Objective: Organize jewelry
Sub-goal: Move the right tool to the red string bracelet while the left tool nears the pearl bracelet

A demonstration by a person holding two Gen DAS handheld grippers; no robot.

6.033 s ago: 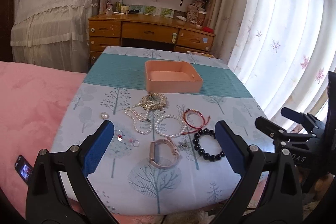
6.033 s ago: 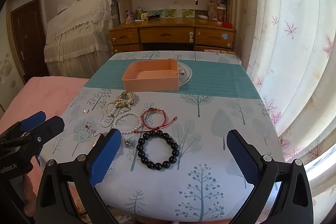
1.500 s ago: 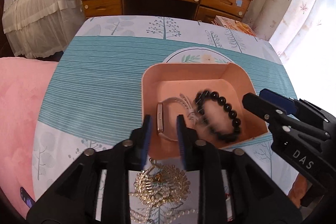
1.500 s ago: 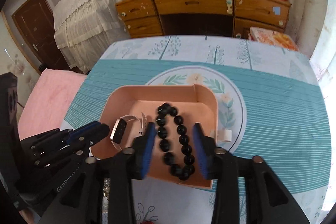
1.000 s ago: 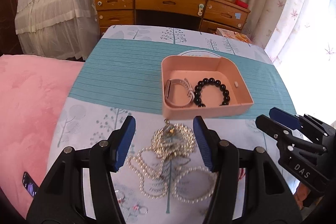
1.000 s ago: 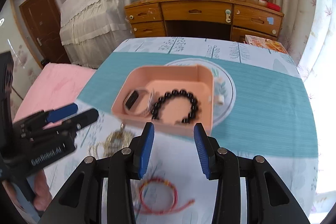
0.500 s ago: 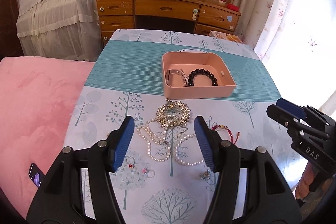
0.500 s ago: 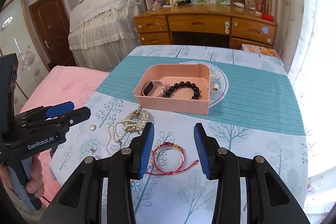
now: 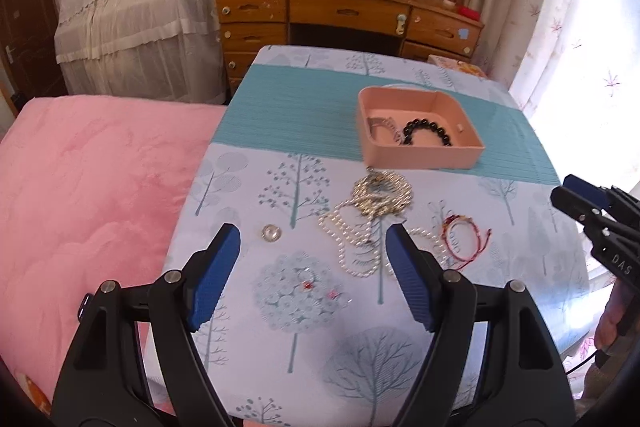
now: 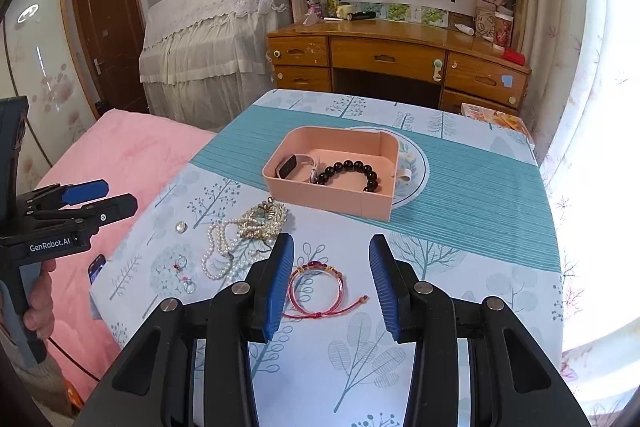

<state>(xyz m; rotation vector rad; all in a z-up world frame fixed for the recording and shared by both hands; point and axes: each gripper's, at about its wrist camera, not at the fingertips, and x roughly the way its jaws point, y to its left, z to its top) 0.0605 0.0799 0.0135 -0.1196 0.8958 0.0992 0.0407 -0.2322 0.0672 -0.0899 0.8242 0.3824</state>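
From the left wrist, the left claw (image 9: 312,267) gaped wide and empty above small rings (image 9: 320,285) on the tree-patterned table (image 9: 360,347), beside white pearl strands (image 9: 352,239).

From the right wrist, the right claw (image 10: 331,279) stood half open, empty, over the red cord bracelet (image 10: 316,291); the black bead bracelet (image 10: 352,173) lay inside the pink rectangular tray (image 10: 340,199).

The watch (image 10: 289,165) and black bead bracelet (image 10: 352,173) now lie in the pink tray (image 10: 332,201); both grippers are back, gaping, empty.

Black bead bracelet (image 10: 352,173) and watch (image 10: 289,166) lie inside pink tray (image 10: 332,202).
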